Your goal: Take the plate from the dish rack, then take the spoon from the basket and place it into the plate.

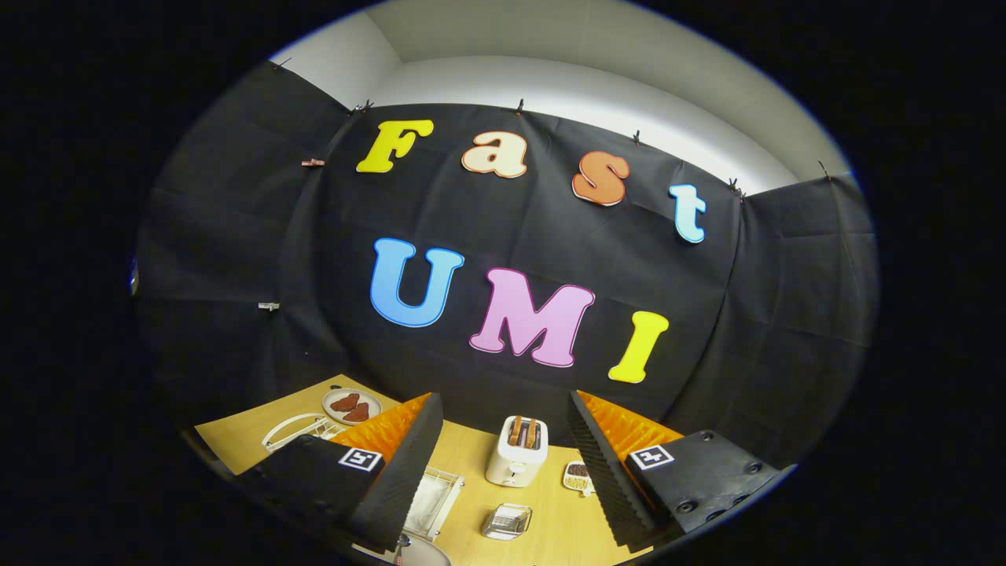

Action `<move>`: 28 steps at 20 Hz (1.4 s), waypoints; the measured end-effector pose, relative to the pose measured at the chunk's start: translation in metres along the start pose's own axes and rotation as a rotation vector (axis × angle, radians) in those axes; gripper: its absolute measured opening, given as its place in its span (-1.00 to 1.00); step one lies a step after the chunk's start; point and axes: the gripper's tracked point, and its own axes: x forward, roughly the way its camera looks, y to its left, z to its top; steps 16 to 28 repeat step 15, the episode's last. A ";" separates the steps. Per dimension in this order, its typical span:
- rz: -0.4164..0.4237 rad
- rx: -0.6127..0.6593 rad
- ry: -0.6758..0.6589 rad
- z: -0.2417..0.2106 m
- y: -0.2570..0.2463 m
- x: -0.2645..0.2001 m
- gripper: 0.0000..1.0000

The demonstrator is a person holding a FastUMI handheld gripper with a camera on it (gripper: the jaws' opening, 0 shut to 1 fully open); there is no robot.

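Note:
My gripper (503,472) is open and held high above the wooden table (550,534), fingers wide apart with nothing between them. A white wire rack (299,430) lies beyond the left finger, near the table's far left corner. Just behind it sits a round plate (351,406) holding two reddish-brown pieces. A white wire basket (435,498) stands right beside the left finger's inner side; I cannot make out what is in it. A pale rounded rim (422,553) peeks out below the basket, too cut off to identify.
A white toaster (516,453) with two slices in its slots stands between the fingers, towards the back. In front of it is a small clear glass container (507,520). A small dish of brown bits (577,476) lies by the right finger. Black cloth walls close the booth behind.

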 end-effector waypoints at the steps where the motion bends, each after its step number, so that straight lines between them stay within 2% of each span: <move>1: -0.014 -0.007 -0.007 0.001 -0.004 -0.001 0.95; 12: -0.023 -0.005 0.022 -0.016 -0.009 -0.004 0.96; 28: -0.015 -0.006 0.027 -0.018 -0.005 -0.005 0.96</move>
